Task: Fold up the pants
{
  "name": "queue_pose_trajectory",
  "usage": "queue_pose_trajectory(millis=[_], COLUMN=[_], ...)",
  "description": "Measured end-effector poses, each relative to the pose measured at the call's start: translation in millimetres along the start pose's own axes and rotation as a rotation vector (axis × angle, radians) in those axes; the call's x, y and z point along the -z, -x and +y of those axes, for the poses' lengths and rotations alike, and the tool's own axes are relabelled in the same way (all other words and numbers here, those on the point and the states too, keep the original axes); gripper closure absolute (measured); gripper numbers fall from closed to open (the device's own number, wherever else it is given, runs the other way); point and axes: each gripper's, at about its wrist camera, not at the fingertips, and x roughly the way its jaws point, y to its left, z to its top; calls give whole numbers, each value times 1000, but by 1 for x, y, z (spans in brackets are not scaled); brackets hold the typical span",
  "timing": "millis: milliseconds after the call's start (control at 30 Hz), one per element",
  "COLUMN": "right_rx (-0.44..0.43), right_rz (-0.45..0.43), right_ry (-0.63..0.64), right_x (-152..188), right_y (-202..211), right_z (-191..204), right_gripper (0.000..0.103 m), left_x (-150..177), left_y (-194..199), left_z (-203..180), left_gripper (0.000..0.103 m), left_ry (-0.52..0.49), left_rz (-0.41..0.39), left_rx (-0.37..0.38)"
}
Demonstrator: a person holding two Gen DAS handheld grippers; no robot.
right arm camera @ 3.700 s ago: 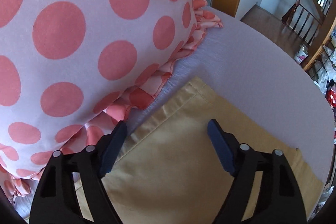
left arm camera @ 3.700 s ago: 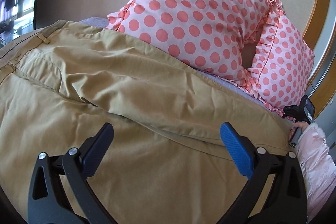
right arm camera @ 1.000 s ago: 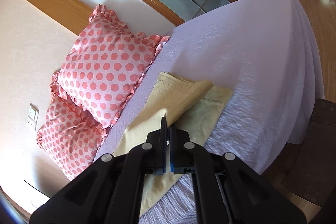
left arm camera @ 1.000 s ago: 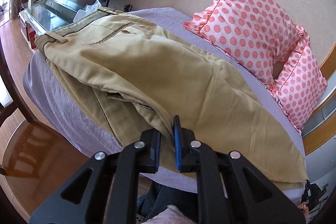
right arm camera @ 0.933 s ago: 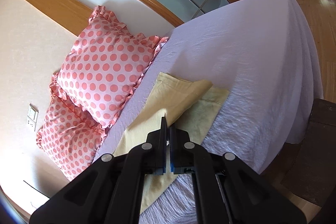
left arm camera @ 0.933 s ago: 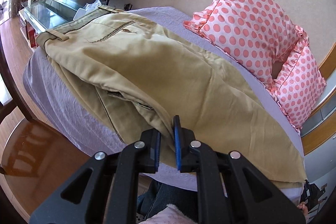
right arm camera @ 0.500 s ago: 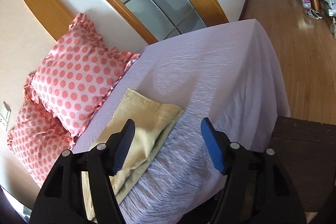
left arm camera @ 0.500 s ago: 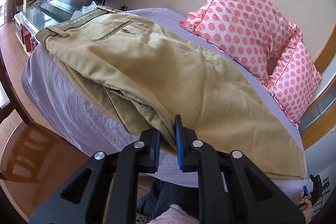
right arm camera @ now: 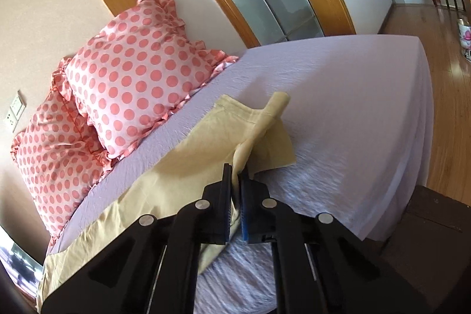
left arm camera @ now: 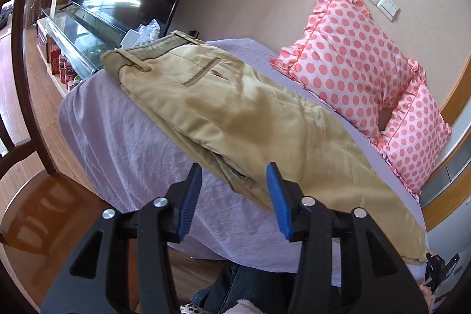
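pants (left arm camera: 259, 119): khaki, lying lengthwise on the bed (left arm camera: 123, 143), legs stacked one on the other. Waistband at far left by the bed's corner, hems at the right end, near the pillows (left arm camera: 347, 61).
left gripper (left arm camera: 234, 190): spread, holding nothing. It hovers just off the near edge of the pants, around the crotch seam; no contact visible.
right gripper (right arm camera: 234, 193): pressed together on the near edge of the leg close to the hems. The cloth rises in a ridge from the fingers toward the hem corner (right arm camera: 278, 100).
layers: can't tell whether you've pinched both legs or only the top one. The lower hem still lies flat on the sheet, so likely top only. Check before you lift.
step: looks like the lengthwise fold is done; next is hems over to the waistband.
how: regrab both layers if needed. Lift just enough to clear the sheet, then carry left along the pants' line, not across it.
left job: close on the near edge at mid-length, or press there, so the fold line stays put while the right end travels.
landing: lay the hems square on the waistband, edges matched, then let go.
risk: the near edge sits close to the bed's side, so a pull toward you could drag the pants off.
pillows: touching or just beside the far edge of the leg; keep the lift low to avoid snagging.
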Motion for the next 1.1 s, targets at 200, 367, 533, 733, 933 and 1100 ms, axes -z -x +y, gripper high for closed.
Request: queue_pose_trajectory(millis=[200,367,533,733,933,1100], right_rx=[-364,-717,-744,-755,-708,-714], right_rz=[12,251,509,489,535,550], right_ry=[183,491,839,724,643,646], right_x=[2,88,189,172,172,179], right_y=[8,16,19,16,-6,-5], right_z=[125,259,305,277,268,270], right_gripper=[97,97,61,25,24,22], left_x=[4,11,12,7,5,0], left_y=[-1,1,1,-10,-27,-37], left_z=[3,-7,-7,-6,-15,-22], left_gripper=[39,31,23,20,20,18], left_ry=[2,-39,-55,-39,-51,-56], left_rz=[5,7,12,12,37,61], left_rx=[31,82,115,119,84,46])
